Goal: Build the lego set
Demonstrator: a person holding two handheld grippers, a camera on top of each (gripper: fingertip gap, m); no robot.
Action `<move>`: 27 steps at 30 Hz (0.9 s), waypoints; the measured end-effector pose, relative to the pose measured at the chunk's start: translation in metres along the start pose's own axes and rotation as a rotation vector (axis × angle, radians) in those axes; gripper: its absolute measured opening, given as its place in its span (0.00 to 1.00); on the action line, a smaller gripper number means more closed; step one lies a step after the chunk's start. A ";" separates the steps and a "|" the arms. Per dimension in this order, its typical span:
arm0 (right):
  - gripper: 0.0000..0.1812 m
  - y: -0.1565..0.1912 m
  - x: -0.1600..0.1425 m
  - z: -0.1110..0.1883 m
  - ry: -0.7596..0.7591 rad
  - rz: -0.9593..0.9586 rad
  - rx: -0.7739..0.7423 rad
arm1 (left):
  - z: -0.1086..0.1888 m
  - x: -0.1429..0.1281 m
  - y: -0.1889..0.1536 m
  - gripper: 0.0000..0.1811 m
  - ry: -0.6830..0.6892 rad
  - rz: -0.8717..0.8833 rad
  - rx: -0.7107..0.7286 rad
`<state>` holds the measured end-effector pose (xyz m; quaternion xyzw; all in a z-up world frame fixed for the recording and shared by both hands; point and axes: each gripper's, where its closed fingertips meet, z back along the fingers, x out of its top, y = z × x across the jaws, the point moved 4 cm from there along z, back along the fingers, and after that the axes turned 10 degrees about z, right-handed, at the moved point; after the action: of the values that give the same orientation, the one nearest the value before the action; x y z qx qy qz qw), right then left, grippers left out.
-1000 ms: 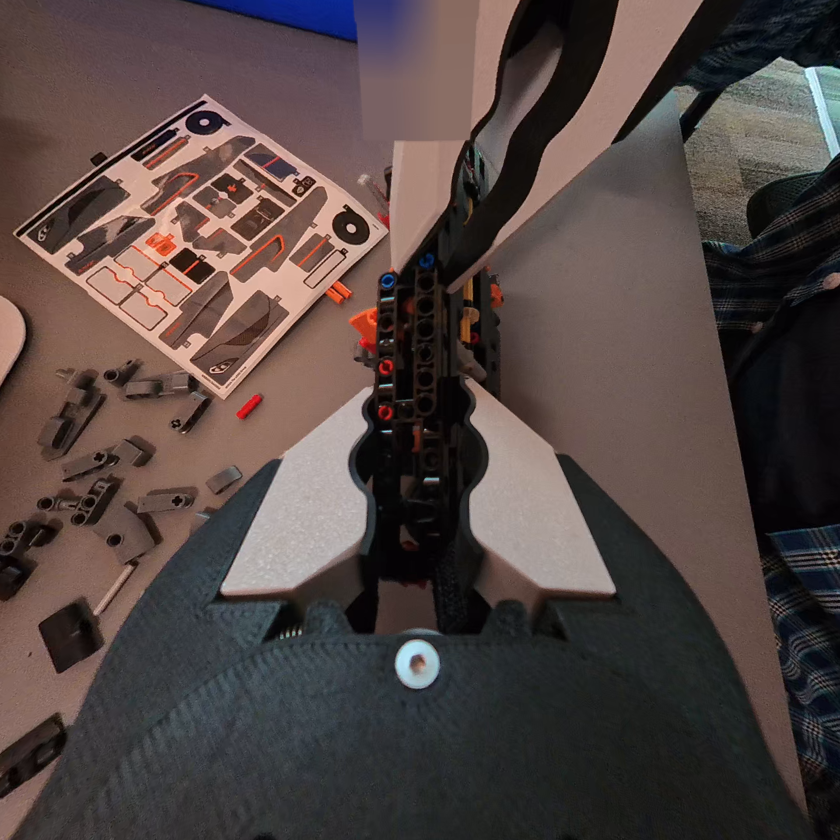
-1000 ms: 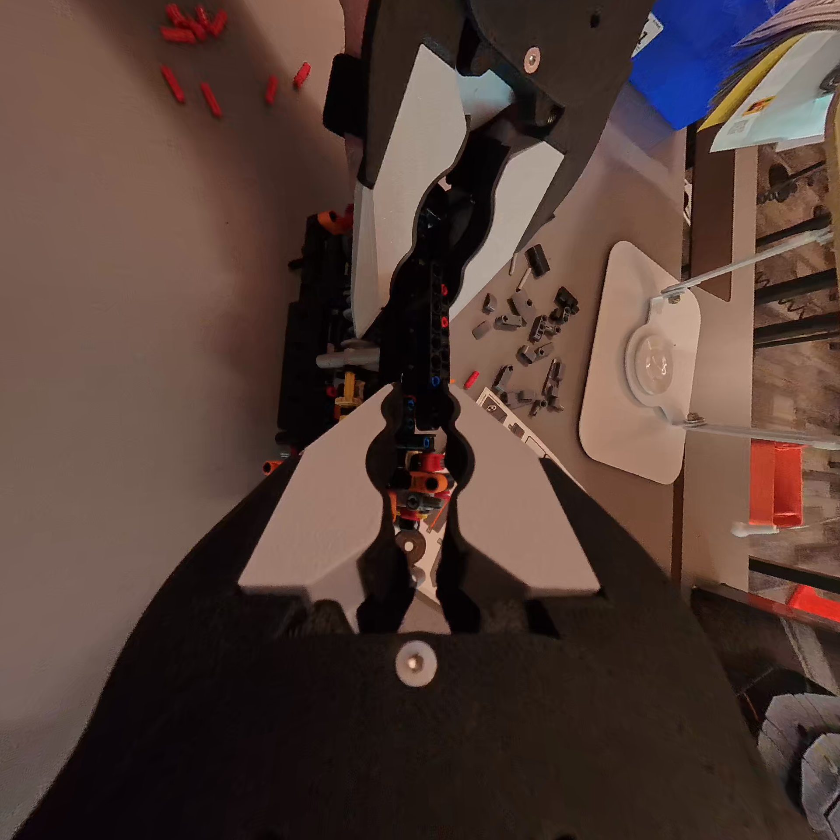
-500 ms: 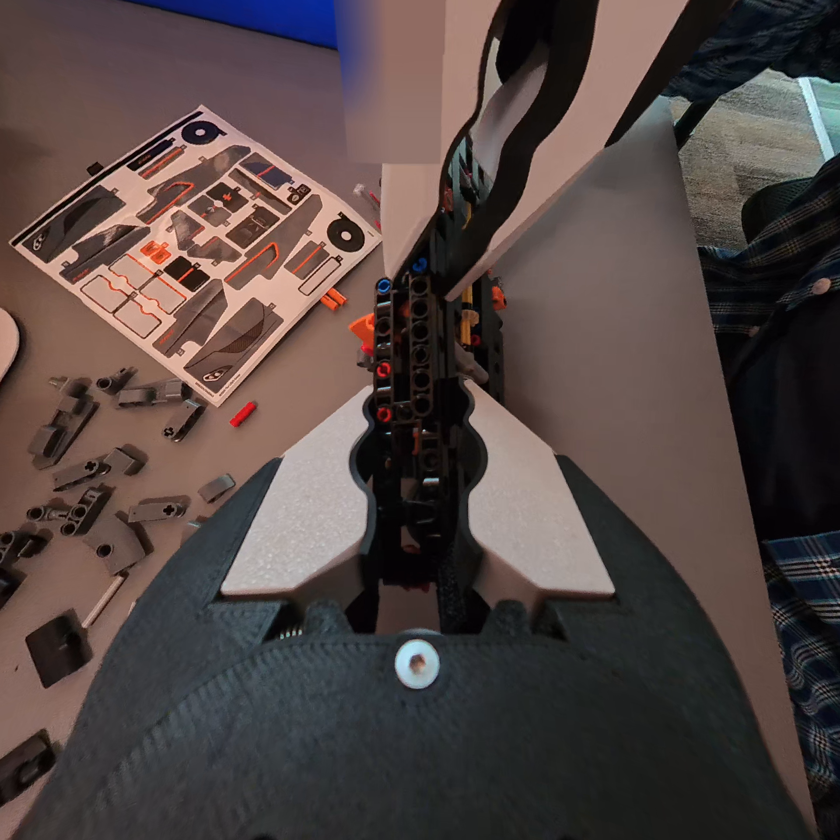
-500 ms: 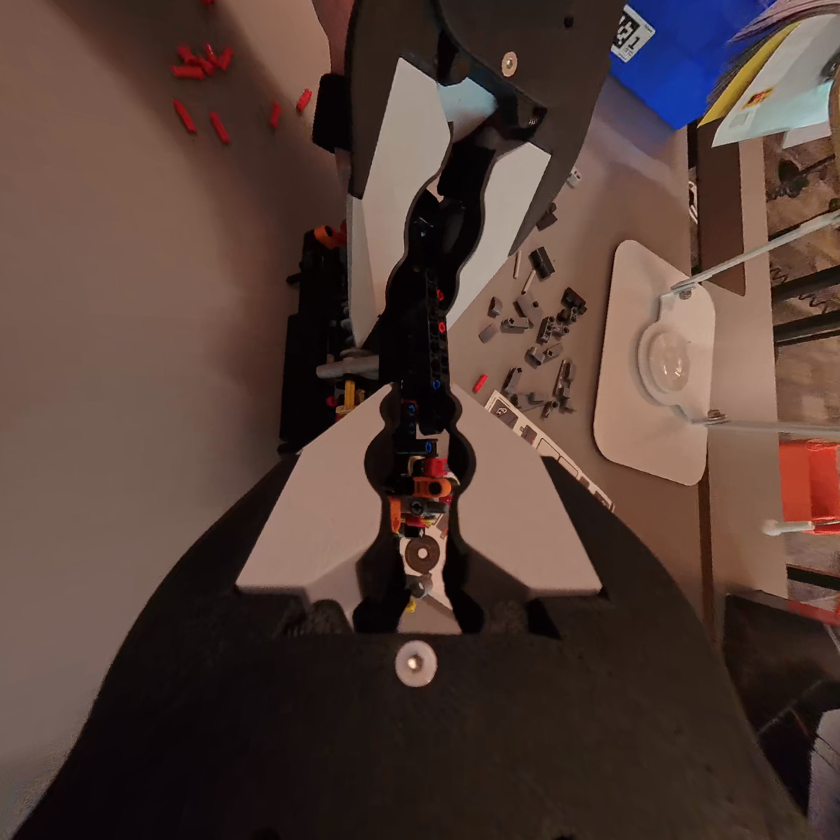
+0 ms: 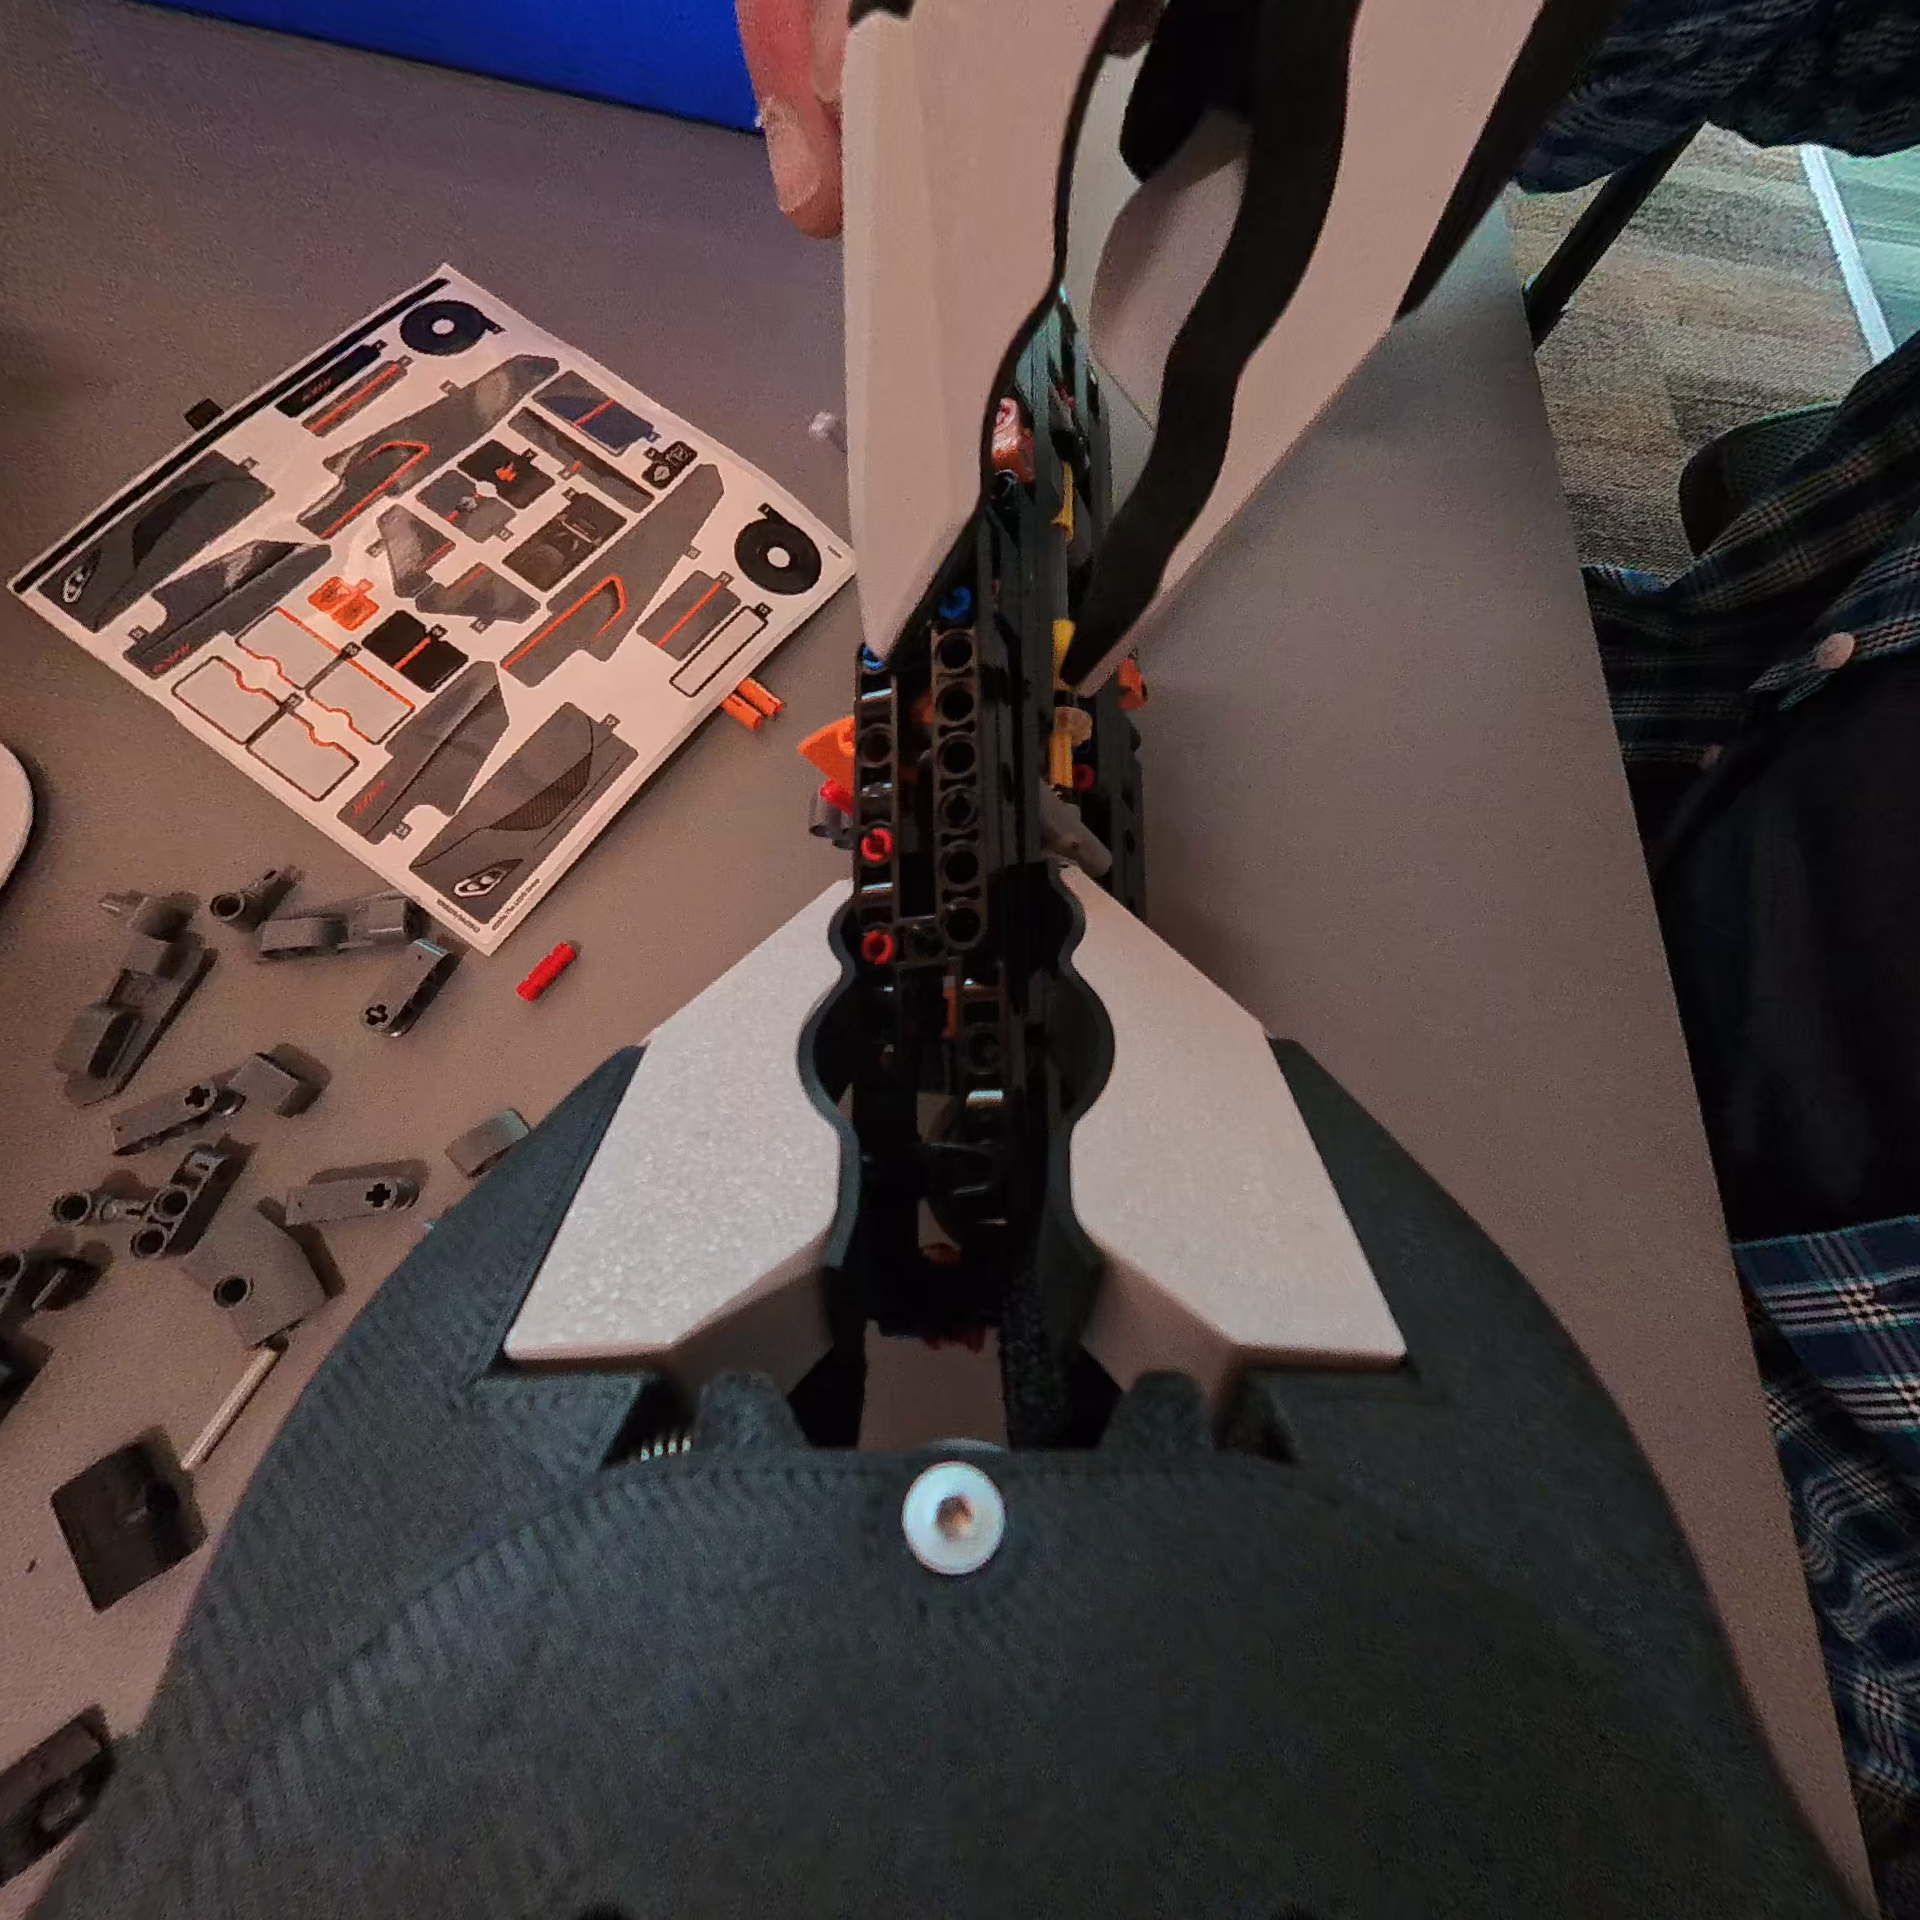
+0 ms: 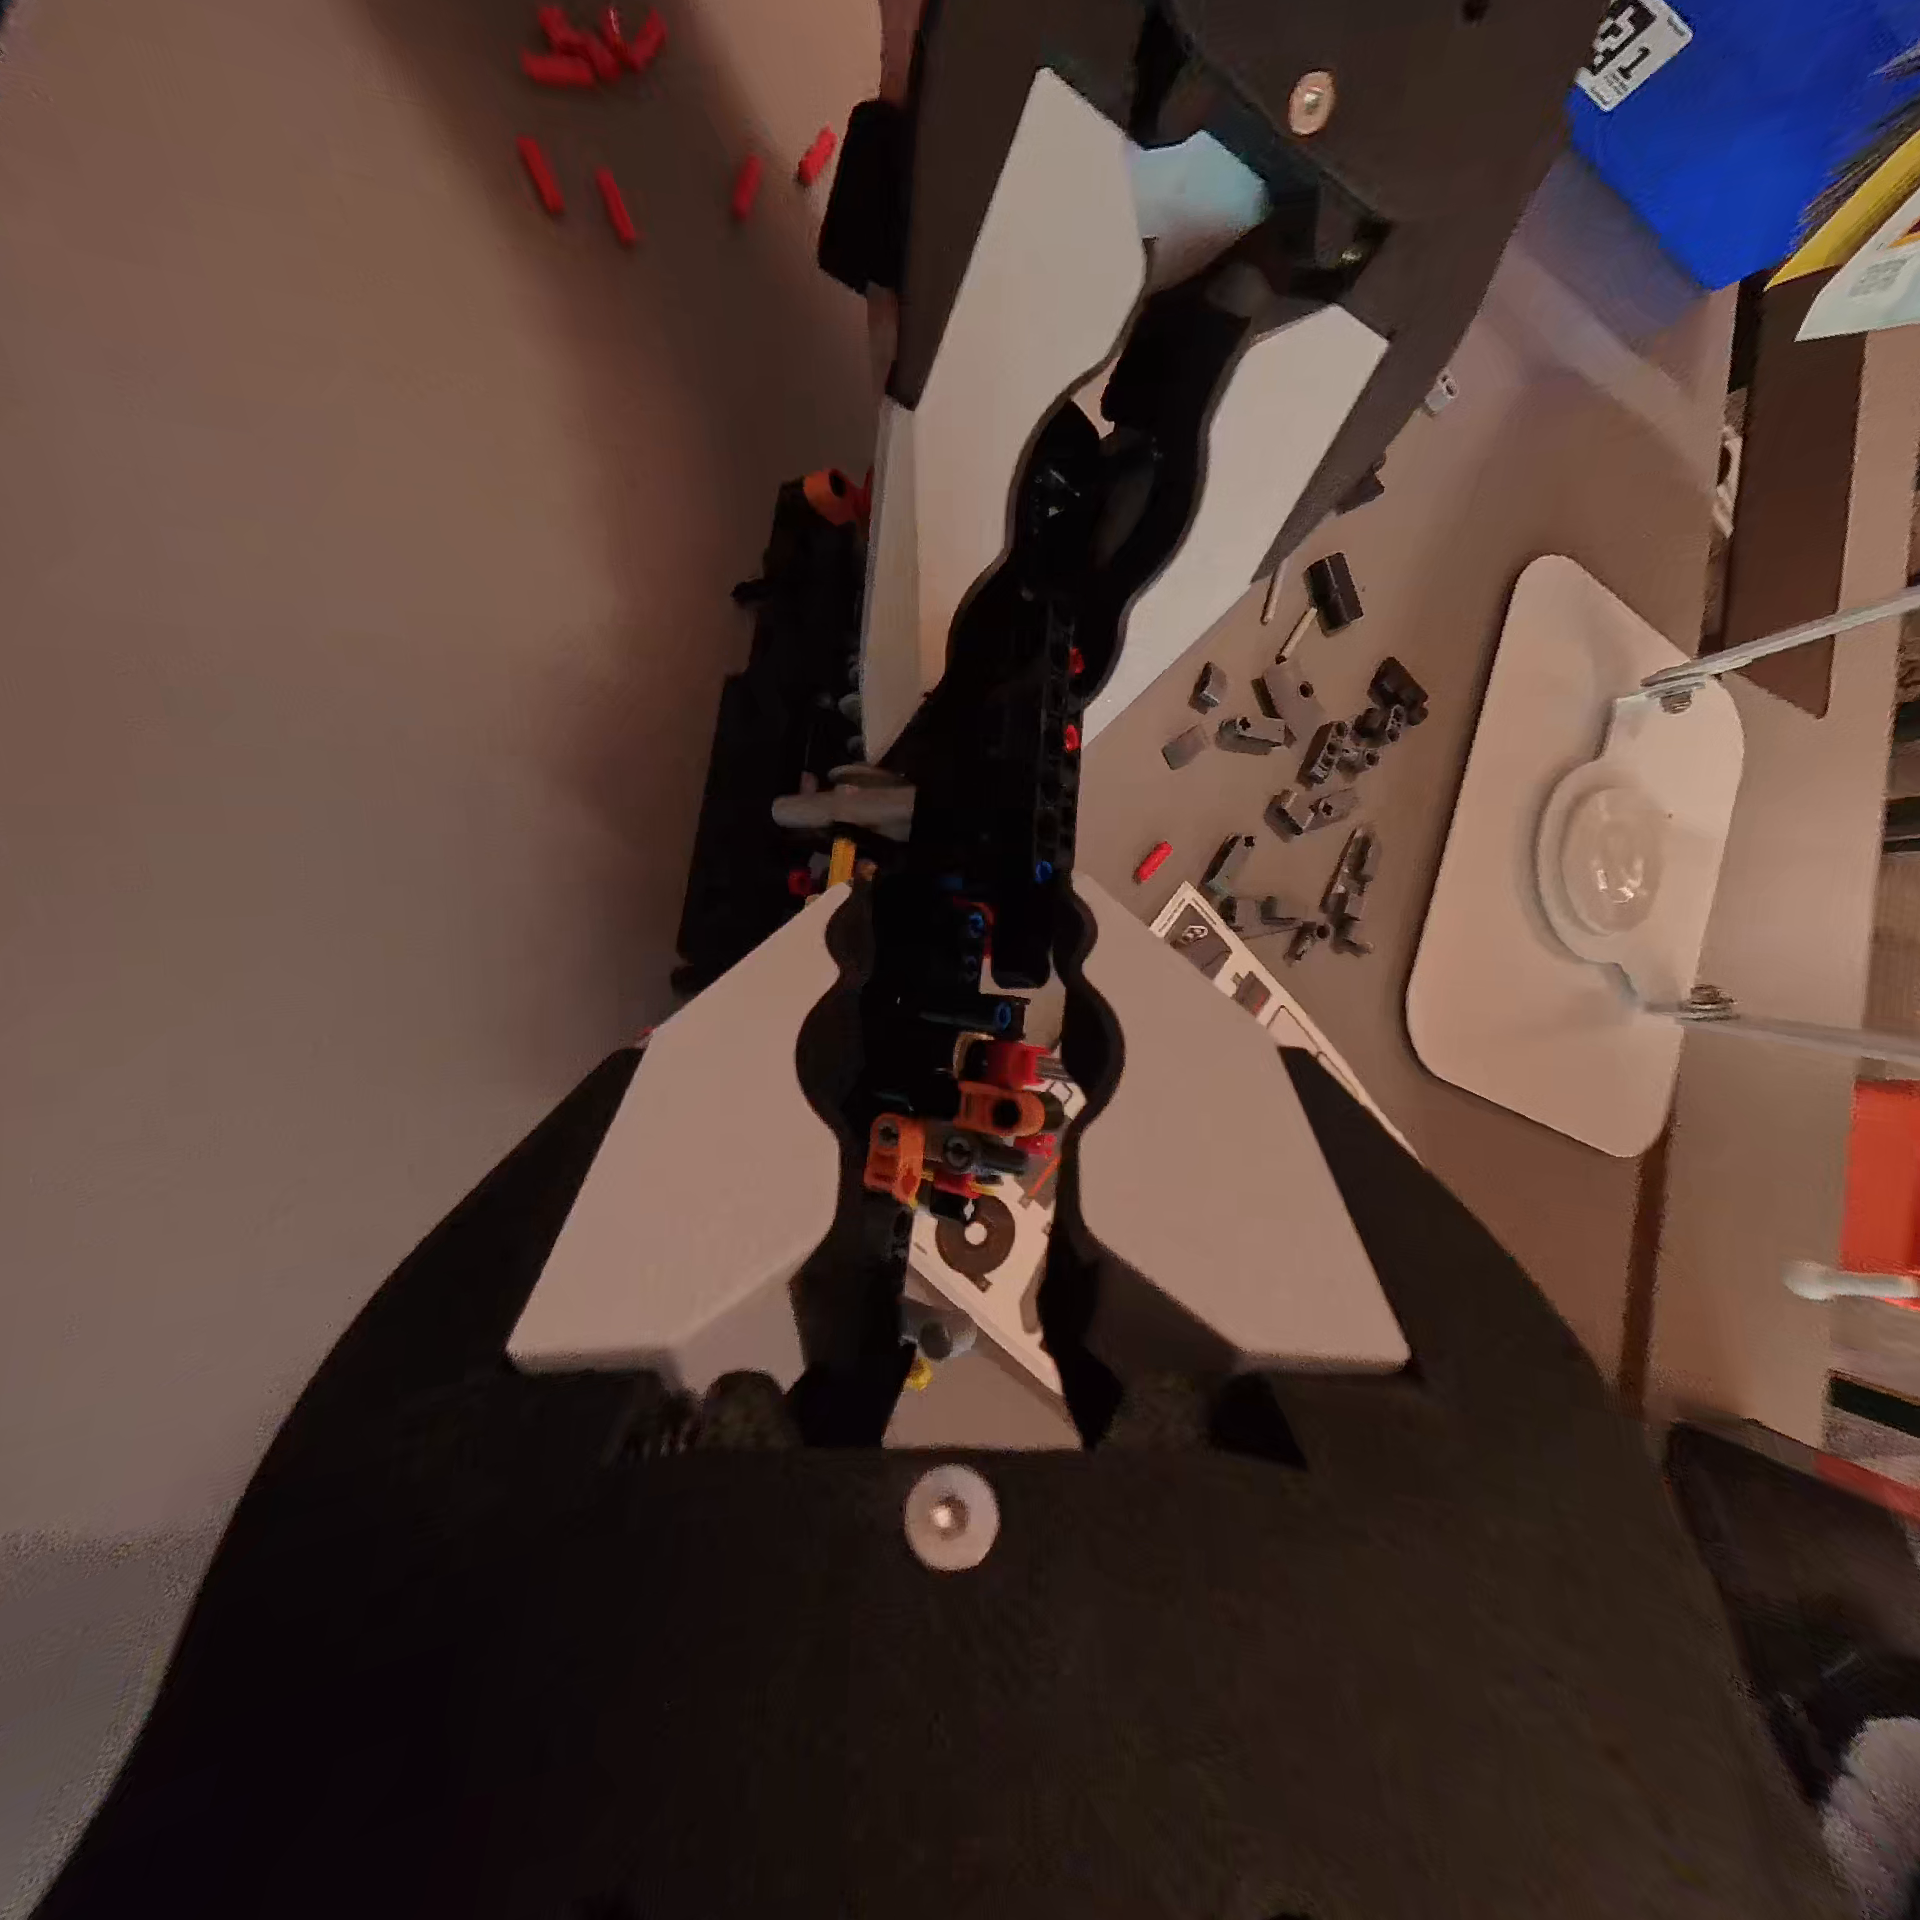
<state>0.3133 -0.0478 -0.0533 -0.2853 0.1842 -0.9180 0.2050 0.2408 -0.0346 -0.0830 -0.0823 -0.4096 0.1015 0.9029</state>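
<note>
Both claws are on the same piece here! The left claw (image 5: 961, 904) is clamped on the near end of the black lego chassis (image 5: 956, 790), a long beam frame studded with red and blue pins, held above the grey worktop (image 5: 1382, 831). From twelve o'clock the right claw (image 5: 982, 649) bites the far end, fingers closed tight on it. In the right wrist view that claw (image 6: 961, 914) grips the chassis (image 6: 1029, 748), orange and red connectors sitting between its fingers. Off at ten o'clock in the left view lies the sticker sheet (image 5: 416, 592); loose grey parts (image 5: 208, 1091) scatter at eight o'clock, one red pin (image 5: 548, 970) beside them.
</note>
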 end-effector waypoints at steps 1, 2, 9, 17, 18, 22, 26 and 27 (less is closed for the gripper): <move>0.19 0.001 0.000 -0.001 0.018 0.027 -0.011 | 0.000 0.000 0.001 0.17 -0.001 0.006 -0.003; 0.20 0.002 -0.001 -0.002 0.035 0.047 -0.023 | 0.000 -0.001 0.001 0.17 -0.002 0.011 -0.006; 0.21 0.006 -0.002 -0.004 0.140 0.170 -0.116 | -0.001 0.000 0.000 0.17 -0.002 0.005 -0.002; 0.21 0.006 -0.002 -0.005 0.182 0.175 -0.135 | -0.001 0.001 0.000 0.17 0.000 0.004 0.005; 0.20 0.006 -0.002 -0.005 0.183 0.169 -0.130 | -0.001 0.001 0.000 0.17 -0.001 0.006 0.002; 0.20 0.006 -0.002 -0.006 0.183 0.149 -0.113 | -0.002 0.000 0.001 0.17 -0.001 0.013 -0.004; 0.19 0.005 -0.003 -0.007 0.183 0.134 -0.104 | -0.002 0.000 0.002 0.17 -0.002 0.017 0.003; 0.19 0.005 -0.003 -0.006 0.181 0.131 -0.098 | -0.002 0.000 0.001 0.16 -0.001 0.016 -0.001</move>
<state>0.3129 -0.0496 -0.0616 -0.1982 0.2649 -0.9145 0.2329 0.2424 -0.0336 -0.0850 -0.0859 -0.4096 0.1088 0.9017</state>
